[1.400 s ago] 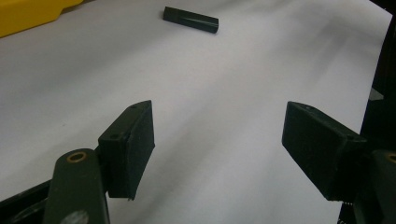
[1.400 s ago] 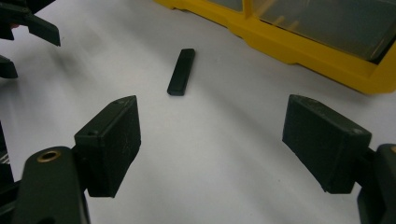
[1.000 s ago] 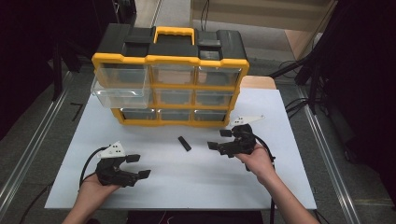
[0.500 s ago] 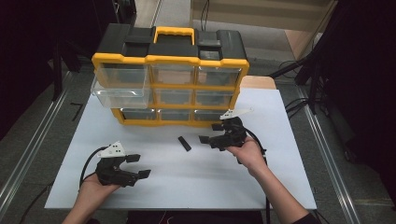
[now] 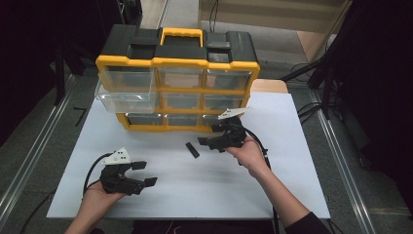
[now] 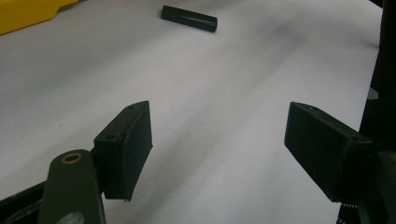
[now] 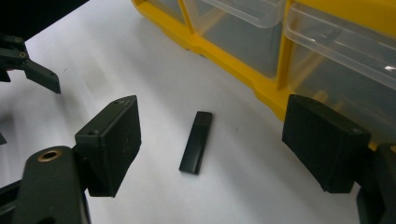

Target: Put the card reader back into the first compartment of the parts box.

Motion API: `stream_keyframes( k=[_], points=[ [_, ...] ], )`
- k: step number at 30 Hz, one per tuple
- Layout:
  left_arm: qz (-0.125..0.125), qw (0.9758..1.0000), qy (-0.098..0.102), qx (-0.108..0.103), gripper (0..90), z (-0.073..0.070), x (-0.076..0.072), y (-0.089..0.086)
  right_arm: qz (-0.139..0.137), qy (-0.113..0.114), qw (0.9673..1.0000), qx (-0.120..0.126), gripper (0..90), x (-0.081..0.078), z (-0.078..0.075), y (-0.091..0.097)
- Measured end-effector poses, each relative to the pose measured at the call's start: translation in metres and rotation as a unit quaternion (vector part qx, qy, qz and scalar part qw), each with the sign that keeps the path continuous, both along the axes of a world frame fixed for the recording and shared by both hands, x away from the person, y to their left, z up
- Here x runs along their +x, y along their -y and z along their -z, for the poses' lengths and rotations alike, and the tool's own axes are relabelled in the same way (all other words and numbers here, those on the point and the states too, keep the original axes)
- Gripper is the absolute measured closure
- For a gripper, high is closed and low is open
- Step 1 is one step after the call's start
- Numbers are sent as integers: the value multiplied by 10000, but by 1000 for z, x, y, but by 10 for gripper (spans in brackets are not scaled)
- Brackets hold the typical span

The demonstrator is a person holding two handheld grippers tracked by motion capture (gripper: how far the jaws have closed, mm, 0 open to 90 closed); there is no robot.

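While the right gripper point(image 5: 208, 143) sits with its jaws spread wide and nothing between them, the little black stick point(image 5: 193, 149) lies flat on the white table point(image 5: 292, 146) just off its tips, at about 9 o'clock from the gripper in the high view. From the right gripper view you look straight down the jaws and the black stick point(image 7: 196, 142) sits between them but further out, not touching either pad, running roughly 12 to 6 o'clock with a slight tilt. Just past it at 1 o'clock is the yellow drawer organizer point(image 7: 243, 70), clear drawers facing the table.

Left gripper point(image 5: 142, 173) is down near the front edge, at roughly 7 o'clock from the stick and well apart from it, jaws also wide open and empty. In its own view the stick point(image 6: 189, 18) is way off at 12 o'clock.

One clear drawer point(image 5: 127, 95) at the organizer's top left is pulled out.
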State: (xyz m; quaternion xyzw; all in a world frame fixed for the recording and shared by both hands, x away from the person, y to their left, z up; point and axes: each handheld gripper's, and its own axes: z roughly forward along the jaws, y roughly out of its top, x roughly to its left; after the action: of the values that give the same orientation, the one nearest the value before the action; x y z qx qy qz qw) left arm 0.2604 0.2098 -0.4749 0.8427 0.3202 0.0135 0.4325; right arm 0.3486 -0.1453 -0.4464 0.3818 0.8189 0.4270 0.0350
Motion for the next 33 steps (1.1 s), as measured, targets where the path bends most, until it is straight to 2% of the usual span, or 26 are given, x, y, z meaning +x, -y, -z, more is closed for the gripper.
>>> stream_keyframes(
  k=[4, 9, 14, 23, 33],
  points=[
    [-17, 10000, -1, 32, 246, 0, 0, 0, -11, 9, 10000, -46, 180, 4, 1, -6],
    [-3, 10000, 8, -33, 246, -1, 0, -1, -56, -34, 9999, -113, 179, 9, 5, -18],
    [8, 10000, 0, -12, 246, -1, 0, -1, -52, -117, 9999, -47, 173, 12, 10, -22],
    [14, 10000, 15, -12, 246, -1, -1, -1, -10, -158, 9998, -113, 177, 13, 23, -28],
    [42, 10000, 31, -17, 246, -2, -1, 0, -15, -307, 9989, -357, 187, 13, 38, -35]
  ],
)
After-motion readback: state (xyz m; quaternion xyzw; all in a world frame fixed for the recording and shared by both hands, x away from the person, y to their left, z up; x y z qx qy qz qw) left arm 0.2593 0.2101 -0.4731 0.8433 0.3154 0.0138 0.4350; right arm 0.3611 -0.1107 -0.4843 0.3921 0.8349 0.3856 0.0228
